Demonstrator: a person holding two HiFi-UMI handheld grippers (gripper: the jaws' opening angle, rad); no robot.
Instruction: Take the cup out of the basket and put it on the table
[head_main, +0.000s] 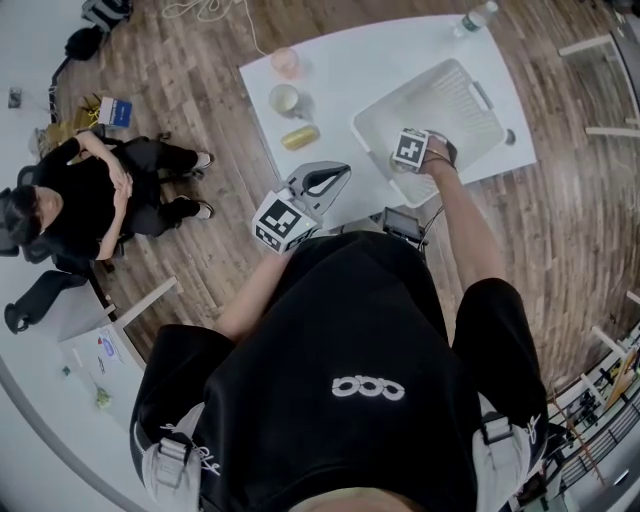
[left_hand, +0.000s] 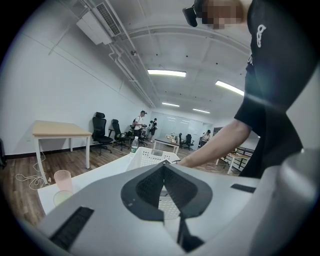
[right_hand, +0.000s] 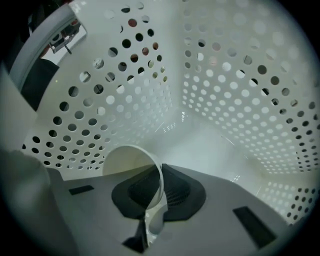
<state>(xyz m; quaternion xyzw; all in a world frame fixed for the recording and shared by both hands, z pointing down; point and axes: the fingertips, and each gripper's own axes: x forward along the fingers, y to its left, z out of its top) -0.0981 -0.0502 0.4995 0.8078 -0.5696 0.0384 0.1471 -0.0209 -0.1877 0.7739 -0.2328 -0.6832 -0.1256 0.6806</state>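
My right claw (right_hand: 156, 190) is clamped on the wall of the cup (right_hand: 131, 159), plain glossy white, down inside the perforated basket (right_hand: 240, 100). The head view hides that grip. My left claw (left_hand: 162, 167) is clenched, empty, beside the table (head_main: 350, 60).

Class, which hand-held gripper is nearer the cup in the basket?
Right. The right hand-held gripper is inside the basket, shut on the wall of the cup; the left hand-held gripper is shut, outside the basket.
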